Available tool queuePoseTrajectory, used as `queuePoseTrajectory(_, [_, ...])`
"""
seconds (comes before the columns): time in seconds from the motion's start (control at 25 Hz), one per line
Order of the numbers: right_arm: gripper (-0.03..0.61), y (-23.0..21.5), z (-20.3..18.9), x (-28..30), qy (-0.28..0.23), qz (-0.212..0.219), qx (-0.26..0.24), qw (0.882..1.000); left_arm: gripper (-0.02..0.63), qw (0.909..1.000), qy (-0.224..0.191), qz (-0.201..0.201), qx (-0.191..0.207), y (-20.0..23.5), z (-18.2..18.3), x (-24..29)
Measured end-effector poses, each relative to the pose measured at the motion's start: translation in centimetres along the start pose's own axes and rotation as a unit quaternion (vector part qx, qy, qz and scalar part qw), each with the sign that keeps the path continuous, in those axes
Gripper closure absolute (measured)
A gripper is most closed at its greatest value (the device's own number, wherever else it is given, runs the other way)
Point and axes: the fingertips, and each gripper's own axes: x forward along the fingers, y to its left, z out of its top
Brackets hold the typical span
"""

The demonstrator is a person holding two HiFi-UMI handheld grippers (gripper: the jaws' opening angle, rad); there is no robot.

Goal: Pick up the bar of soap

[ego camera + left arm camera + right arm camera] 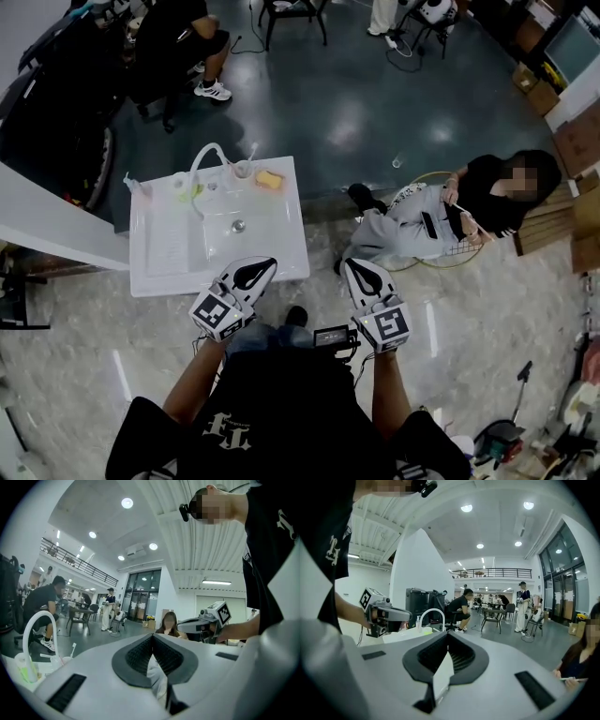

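The bar of soap is a small orange block lying on the back right corner of the white sink unit. My left gripper hovers over the sink unit's front edge, shut with nothing in it. My right gripper is held off the unit's right side over the floor, also shut and empty. In the left gripper view the jaws meet in a line and the right gripper shows beyond them. The right gripper view shows its closed jaws and the left gripper. Neither gripper view shows the soap.
A white curved faucet stands at the back of the basin with its drain; a cup and small bottles line the back edge. A person sits on the floor to the right. A white wall runs along the left.
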Motion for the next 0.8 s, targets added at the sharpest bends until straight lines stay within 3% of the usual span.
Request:
queuePoseTrajectory(0.48, [0.571,-0.7,0.4,6.8,0.021,0.015,0.005,1.0,0.606,0.9998,0.002,-0.01,-0.016,5.9,-0.4,1.0])
queuePoseTrajectory(0.8, [0.571,-0.6,1.0,13.3,0.027,0.013,-0.008,1.0,0.606,0.9998,0.003,-0.004,-0.017,12.4,-0.1,-0.2])
